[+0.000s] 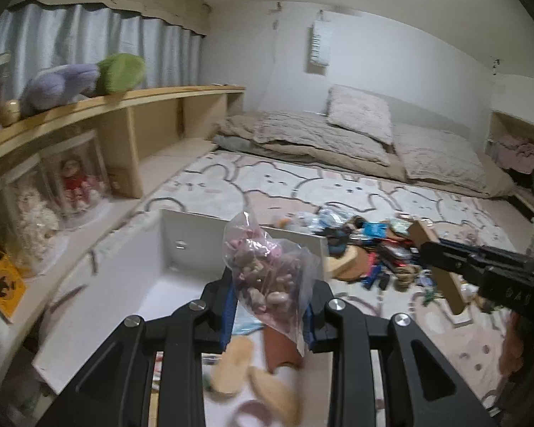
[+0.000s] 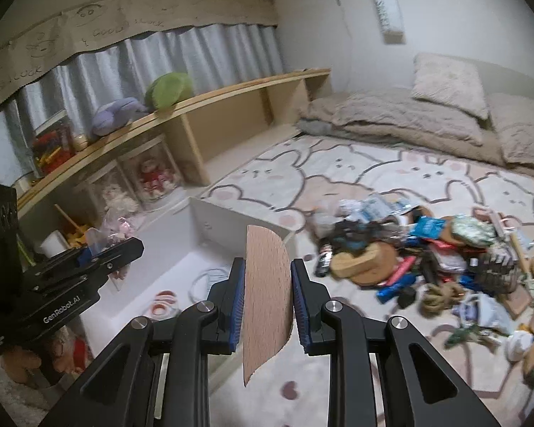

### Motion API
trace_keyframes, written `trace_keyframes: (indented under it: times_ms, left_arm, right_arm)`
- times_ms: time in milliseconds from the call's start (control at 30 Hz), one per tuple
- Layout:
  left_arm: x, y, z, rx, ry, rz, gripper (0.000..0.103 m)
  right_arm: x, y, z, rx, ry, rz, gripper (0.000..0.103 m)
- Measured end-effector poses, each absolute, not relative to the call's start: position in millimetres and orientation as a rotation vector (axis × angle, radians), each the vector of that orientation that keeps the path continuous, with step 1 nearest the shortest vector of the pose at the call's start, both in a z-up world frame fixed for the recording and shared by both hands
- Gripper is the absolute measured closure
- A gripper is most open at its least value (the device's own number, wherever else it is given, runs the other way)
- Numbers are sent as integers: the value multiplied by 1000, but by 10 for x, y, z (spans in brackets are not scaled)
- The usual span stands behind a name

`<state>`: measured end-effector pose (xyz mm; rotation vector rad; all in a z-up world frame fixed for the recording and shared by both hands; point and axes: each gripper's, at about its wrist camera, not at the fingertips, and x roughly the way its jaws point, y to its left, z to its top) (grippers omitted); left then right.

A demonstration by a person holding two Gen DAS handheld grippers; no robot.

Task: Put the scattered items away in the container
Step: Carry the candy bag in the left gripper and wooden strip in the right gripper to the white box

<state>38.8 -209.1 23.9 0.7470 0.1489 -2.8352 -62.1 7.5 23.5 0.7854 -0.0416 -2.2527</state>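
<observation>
The left hand-held gripper (image 1: 270, 306) is clamped on a clear bag of small pinkish bits (image 1: 267, 267), held over the white box (image 1: 181, 238) just ahead of it. The right hand-held gripper (image 2: 267, 295) is clamped on a thin wooden board (image 2: 267, 284), with the box ahead and to its left. A few things already lie in the box, but most of the job remains: the big heap of clutter (image 2: 427, 259) sits on the rug (image 2: 338, 178), ahead and to the right.

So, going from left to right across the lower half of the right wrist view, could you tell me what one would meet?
Left tongs shut on a clear bag → white container → wooden piece in the right tongs → pile of scattered items on the rug.
</observation>
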Motion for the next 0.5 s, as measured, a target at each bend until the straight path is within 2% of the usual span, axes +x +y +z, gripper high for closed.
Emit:
trace_keyframes:
  times_ms: [500]
  left_arm:
    - [452,-2817,-108,832,198,-2678,73]
  right_arm:
    - [-663,-618,163,879,16,-2094,78]
